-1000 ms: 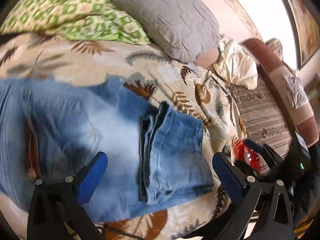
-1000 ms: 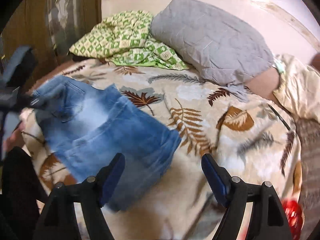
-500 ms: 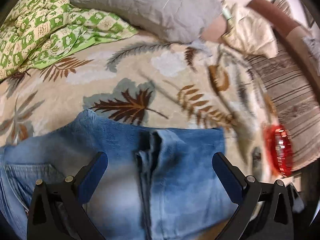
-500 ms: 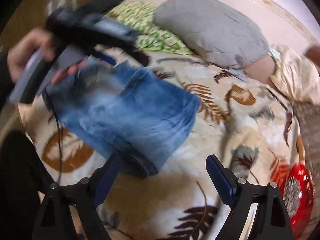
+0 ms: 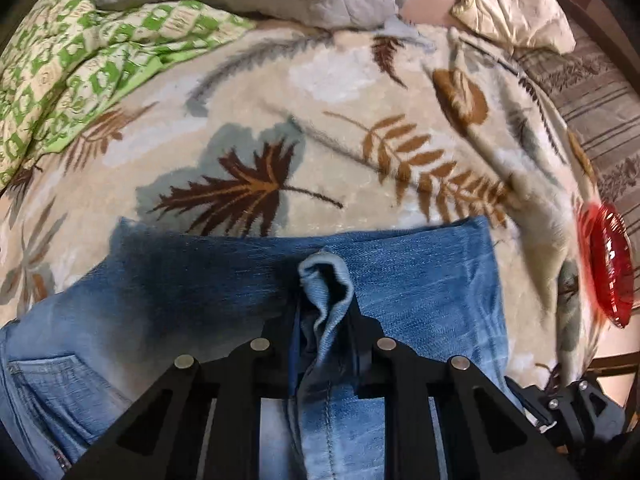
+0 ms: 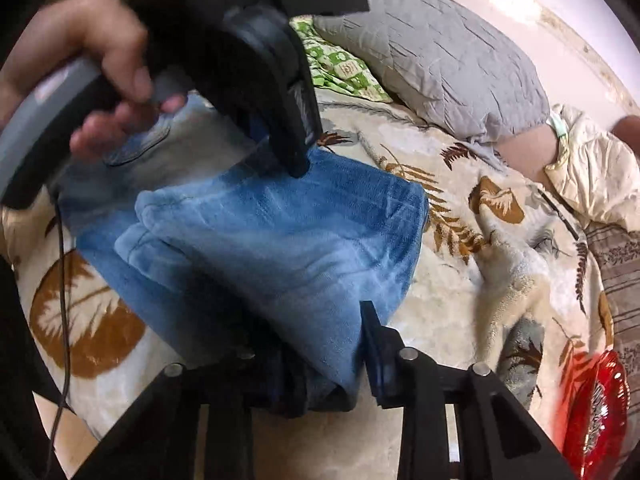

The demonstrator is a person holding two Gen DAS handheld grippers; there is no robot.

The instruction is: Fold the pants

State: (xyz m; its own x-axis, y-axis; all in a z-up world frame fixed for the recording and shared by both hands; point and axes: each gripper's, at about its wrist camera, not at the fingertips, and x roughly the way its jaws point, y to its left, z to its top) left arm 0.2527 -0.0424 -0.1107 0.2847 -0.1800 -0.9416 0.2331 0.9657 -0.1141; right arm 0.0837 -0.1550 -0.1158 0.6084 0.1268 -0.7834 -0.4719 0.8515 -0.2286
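My left tool [image 5: 326, 320] points steeply down onto the folded blue jeans [image 5: 420, 280], its jaws closing with a bunched ridge of denim pinched between them at the far edge of the fold. My right tool [image 6: 320, 364] is at the near corner of the same jeans [image 6: 280, 240]; its jaws are closing, and the thick folded corner sits between them, the blue pad on the right pressed against the cloth. The jeans lie on the bed, on a beige leaf-print blanket [image 5: 360, 80], toward its near left part as seen from the right wrist. In that view a hand [image 6: 92, 68] holds the grey handle of the left tool above the far left part of the jeans. A grey pillow [image 6: 440, 60] and a green checked pillow [image 5: 80, 64] lie at the far side of the bed. A red plastic object [image 6: 596, 412] sits at the right edge of the blanket; what it is I cannot tell.
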